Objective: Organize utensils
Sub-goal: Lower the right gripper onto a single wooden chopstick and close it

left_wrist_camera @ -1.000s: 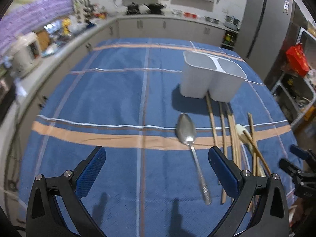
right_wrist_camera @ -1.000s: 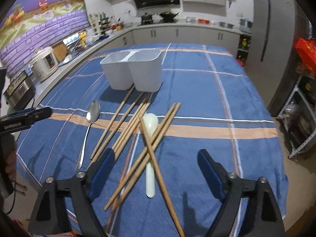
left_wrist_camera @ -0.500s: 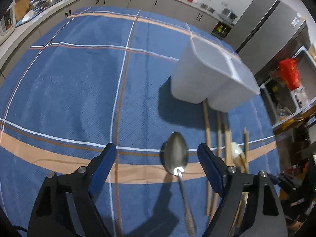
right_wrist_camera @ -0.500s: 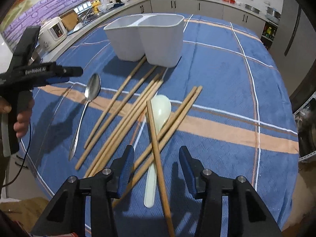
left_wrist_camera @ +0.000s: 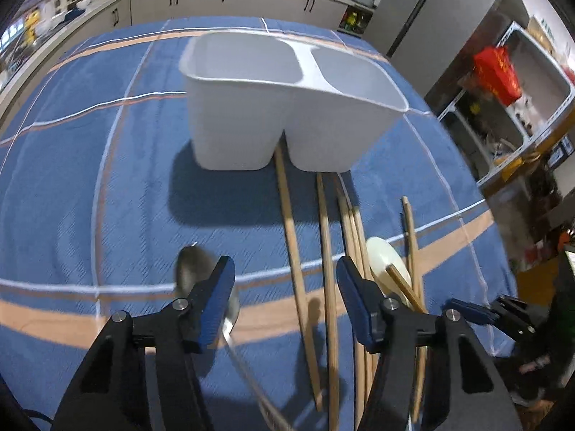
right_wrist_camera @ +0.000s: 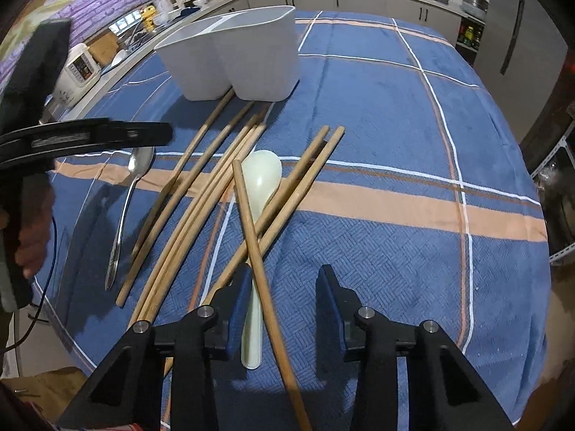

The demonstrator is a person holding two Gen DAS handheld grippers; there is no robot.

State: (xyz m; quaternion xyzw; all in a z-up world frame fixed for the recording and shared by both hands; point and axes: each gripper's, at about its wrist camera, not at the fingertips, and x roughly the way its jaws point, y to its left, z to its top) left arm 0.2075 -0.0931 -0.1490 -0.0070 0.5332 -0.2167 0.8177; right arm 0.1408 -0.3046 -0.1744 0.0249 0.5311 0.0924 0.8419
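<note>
A white two-compartment holder (left_wrist_camera: 251, 122) (right_wrist_camera: 244, 57) stands on the blue checked cloth. Several wooden chopsticks (left_wrist_camera: 291, 233) (right_wrist_camera: 187, 186) lie fanned out in front of it. A pale plastic spoon (left_wrist_camera: 381, 258) (right_wrist_camera: 262, 176) lies under some of them. My left gripper (left_wrist_camera: 285, 287) hovers low with its jaws closing; two chopsticks lie between them, untouched. The metal spoon (left_wrist_camera: 188, 269) (right_wrist_camera: 124, 212) lies partly behind its left finger. My right gripper (right_wrist_camera: 285, 287) is also closing, with one crossing chopstick (right_wrist_camera: 251, 222) between its jaws beside the left pad, not pinched.
The table's near edge (right_wrist_camera: 107, 370) drops off just behind the chopstick ends. A person's hand (right_wrist_camera: 32, 251) holds the left gripper's handle at the left. A rice cooker (right_wrist_camera: 77, 72) and a crowded counter line the left side. A grey fridge (left_wrist_camera: 449, 18) and a shelf with a red bag (left_wrist_camera: 496, 72) stand right.
My left gripper has swung right and forward, off the metal spoon and over the chopsticks, with its jaws narrowing. My right gripper has sunk toward the crossing chopstick and narrowed too.
</note>
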